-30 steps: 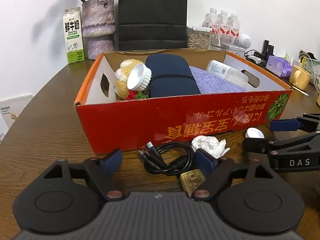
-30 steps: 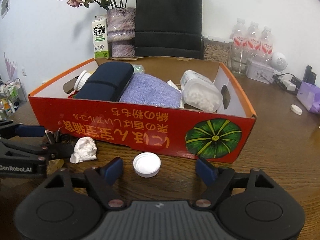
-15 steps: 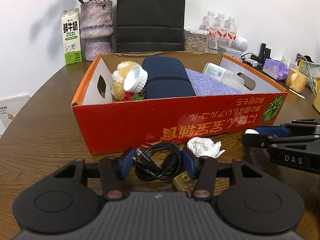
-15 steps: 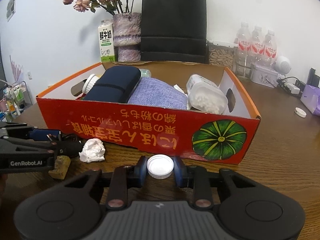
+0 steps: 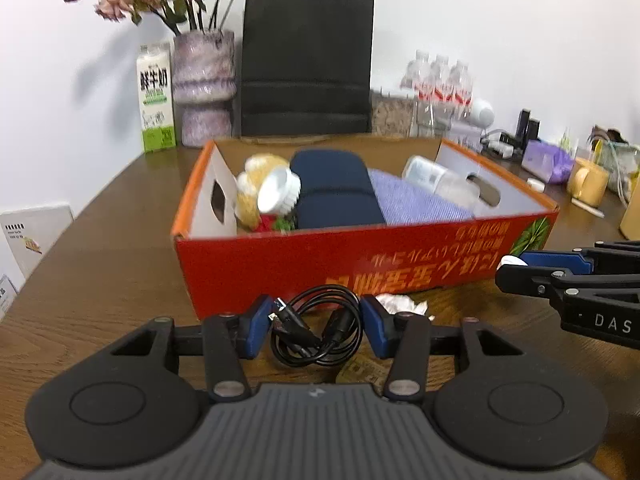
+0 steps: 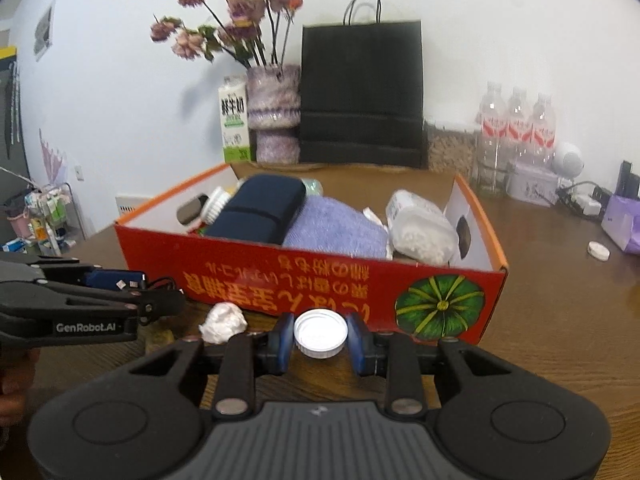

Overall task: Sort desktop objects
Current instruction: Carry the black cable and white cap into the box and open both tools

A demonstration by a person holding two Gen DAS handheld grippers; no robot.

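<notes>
Gripping a round white ribbed cap [image 6: 320, 333], coiled black cable [image 5: 316, 326].

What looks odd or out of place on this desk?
The red box has its printed lettering upside down, so it seems to stand inverted. A crumpled white tissue lies loose on the table against its front wall.

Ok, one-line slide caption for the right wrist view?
Right gripper fingers clamp a white bottle cap before the red cardboard box; crumpled tissue lies alongside.
</notes>
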